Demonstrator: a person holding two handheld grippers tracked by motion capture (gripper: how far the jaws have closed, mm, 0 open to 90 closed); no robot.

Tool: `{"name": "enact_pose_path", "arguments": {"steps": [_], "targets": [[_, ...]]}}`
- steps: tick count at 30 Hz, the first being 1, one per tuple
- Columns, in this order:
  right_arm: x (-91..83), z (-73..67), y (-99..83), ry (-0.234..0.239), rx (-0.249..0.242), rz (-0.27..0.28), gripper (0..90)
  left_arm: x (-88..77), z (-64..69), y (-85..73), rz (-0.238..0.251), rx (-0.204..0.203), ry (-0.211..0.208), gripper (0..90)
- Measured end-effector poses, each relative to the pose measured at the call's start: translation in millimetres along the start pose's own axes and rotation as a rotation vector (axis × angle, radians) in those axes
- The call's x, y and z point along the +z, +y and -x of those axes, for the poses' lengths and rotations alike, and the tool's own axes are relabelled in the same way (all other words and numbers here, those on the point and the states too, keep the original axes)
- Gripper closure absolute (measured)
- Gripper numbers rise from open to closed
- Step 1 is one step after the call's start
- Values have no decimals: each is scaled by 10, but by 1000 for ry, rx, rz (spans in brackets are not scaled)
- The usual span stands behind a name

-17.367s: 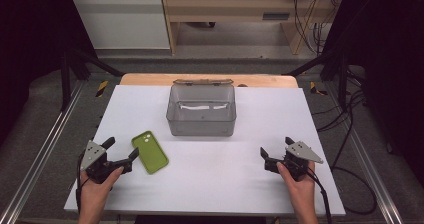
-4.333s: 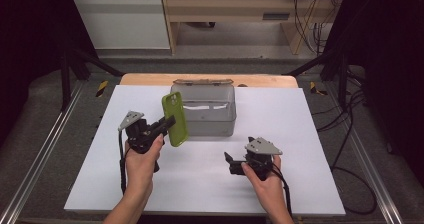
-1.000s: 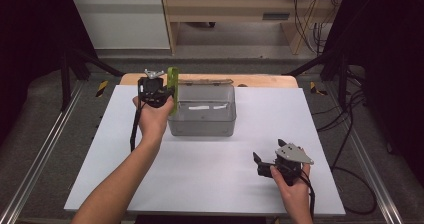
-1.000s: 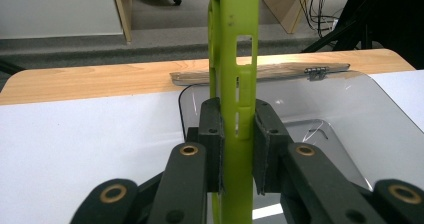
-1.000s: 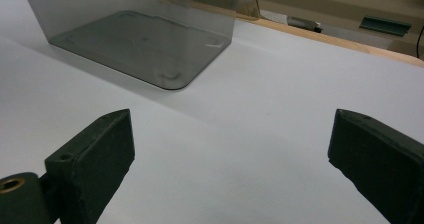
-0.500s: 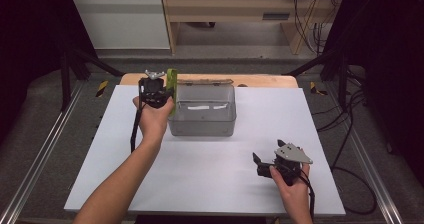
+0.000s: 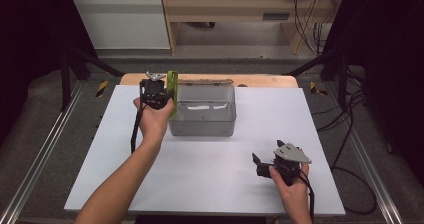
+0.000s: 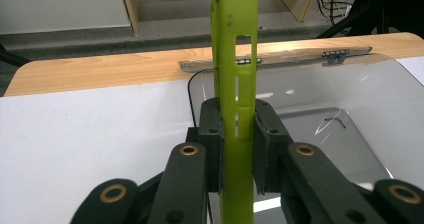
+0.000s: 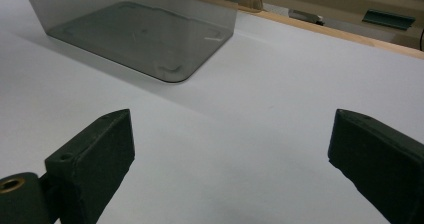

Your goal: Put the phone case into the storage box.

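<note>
Green phone case [image 8: 235, 109] is cut off by the top and bottom edges of the left gripper view; its broad faces can't be seen, only the edge with cutouts. In the high view its lower part is hidden behind the left gripper [image 7: 159, 95] and the hand. Clear box [image 9: 145, 29] is cropped at the top in the right gripper view, rim not seen. Right gripper [image 9: 230, 154] jaws are cut at the bottom and right edges. Box hinge detail at the far side is too small to make out in the high view.
</note>
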State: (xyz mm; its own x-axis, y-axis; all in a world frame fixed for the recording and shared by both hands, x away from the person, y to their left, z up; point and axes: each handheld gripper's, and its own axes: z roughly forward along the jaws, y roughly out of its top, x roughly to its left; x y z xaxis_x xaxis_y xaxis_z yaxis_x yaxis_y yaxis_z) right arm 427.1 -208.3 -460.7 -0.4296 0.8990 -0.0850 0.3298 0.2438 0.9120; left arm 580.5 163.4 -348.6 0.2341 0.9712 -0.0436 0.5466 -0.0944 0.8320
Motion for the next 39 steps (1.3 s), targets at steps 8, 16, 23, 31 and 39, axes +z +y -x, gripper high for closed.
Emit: {"name": "enact_pose_path", "arguments": {"steps": [8,16,23,31,39], "targets": [[5,-1,-4,1,0,-5,52,23,1,-6,-10,3,-4,774],[15,-3,-11,2,-2,-16,52,93,3,-20,-33,3,-4,773],[29,-9,-19,3,-5,-25,52,141,-16,-36,-48,-1,-7,773],[41,-17,-27,6,-6,-32,51,172,-27,-49,-62,0,-16,773],[49,-21,-32,7,-8,-39,51,194,-32,-67,-81,5,-26,773]]}}
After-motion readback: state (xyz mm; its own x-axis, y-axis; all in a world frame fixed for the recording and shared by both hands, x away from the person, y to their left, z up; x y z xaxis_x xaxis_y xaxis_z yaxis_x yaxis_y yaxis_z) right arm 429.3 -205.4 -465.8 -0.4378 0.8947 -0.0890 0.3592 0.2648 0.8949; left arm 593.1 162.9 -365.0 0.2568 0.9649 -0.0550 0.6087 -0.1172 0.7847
